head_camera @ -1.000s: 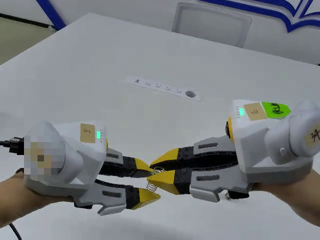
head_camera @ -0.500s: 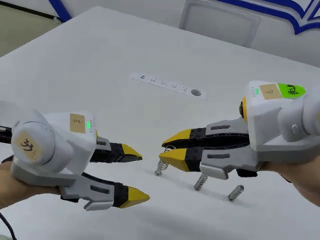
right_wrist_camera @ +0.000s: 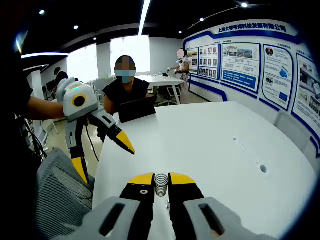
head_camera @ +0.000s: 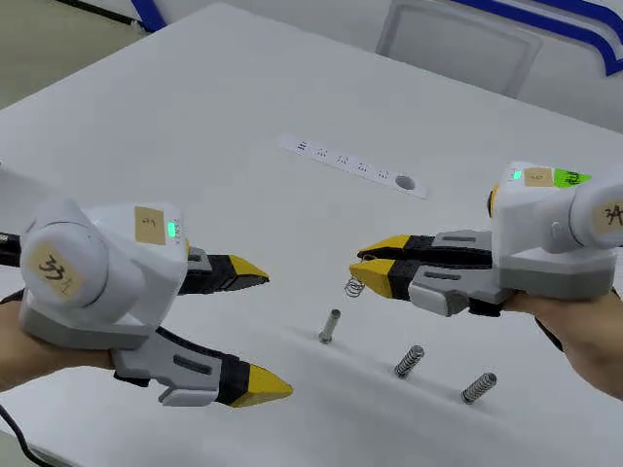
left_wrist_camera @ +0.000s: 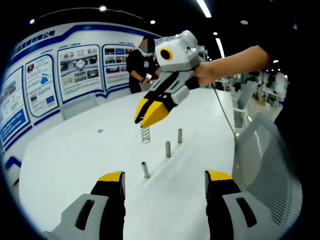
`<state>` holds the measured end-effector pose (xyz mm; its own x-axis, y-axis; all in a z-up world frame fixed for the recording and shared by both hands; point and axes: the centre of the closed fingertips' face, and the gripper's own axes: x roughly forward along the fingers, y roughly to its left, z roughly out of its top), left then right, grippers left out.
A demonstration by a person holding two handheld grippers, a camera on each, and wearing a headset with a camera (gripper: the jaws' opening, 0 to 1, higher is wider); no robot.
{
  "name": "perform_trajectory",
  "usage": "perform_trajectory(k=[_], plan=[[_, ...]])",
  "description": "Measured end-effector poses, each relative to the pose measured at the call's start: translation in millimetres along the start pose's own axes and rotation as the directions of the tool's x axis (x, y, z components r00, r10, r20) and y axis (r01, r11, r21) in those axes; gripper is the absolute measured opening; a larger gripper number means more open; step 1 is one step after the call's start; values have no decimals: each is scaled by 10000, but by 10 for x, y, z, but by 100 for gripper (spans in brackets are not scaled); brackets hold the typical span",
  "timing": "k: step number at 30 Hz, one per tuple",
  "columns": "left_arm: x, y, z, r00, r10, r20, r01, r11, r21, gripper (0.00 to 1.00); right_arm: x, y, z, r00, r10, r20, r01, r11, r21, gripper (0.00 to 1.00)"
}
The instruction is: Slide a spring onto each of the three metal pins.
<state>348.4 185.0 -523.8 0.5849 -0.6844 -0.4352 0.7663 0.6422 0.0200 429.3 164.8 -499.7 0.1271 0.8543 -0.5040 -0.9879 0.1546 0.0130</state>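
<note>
Three metal pins stand in a row on the white table. The nearest pin is bare. The other two carry springs. My right gripper is shut on a loose spring, which hangs from its tips above and to the left of the bare pin. That spring sits upright between the right gripper jaws. My left gripper is open and holds nothing, left of the pins. From the left gripper, the bare pin is straight ahead and the spring hangs beyond it.
A white power strip lies flat farther back on the table. A grey chair stands at the far edge. A mesh chair is beside the table, and a person sits with a laptop across the room.
The two grippers have drawn apart. The left one pulled back to the left with its jaws wide. The right one rose with the spring, which now hangs clear of the bare pin.
</note>
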Motion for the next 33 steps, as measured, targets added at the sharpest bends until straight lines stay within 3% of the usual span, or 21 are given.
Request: perform_trajectory(k=[5, 11, 15, 20, 24, 33], plan=[[-8, 50, -25, 9997, 238, -37, -238, 9997, -74, 75, 122, -69, -123, 9994, -247, -230, 250, 9995, 166, 11], [-14, 118, -14, 9983, 492, 302, -476, 9975, -525, 84, 266, -163, -286, 9979, -427, -480, 465, 9956, 815, 11], [0, 142, -54, 9984, 519, 233, -503, 9965, -674, 90, 326, -199, -362, 9967, -507, -639, 567, 9938, 959, 11], [28, 151, -67, 9980, 556, 299, -529, 9951, -831, 93, 367, -197, -441, 9956, -458, -812, 539, 9936, 993, 11], [57, 133, -30, 9966, 588, 582, -530, 9939, -965, 96, 421, -211, -499, 9950, -501, -866, 590, 9929, 1035, 11], [111, 131, -79, 9951, 821, 550, -764, 9921, -992, 100, 447, -238, -575, 9915, -657, -1122, 781, 9909, 1098, 11]])
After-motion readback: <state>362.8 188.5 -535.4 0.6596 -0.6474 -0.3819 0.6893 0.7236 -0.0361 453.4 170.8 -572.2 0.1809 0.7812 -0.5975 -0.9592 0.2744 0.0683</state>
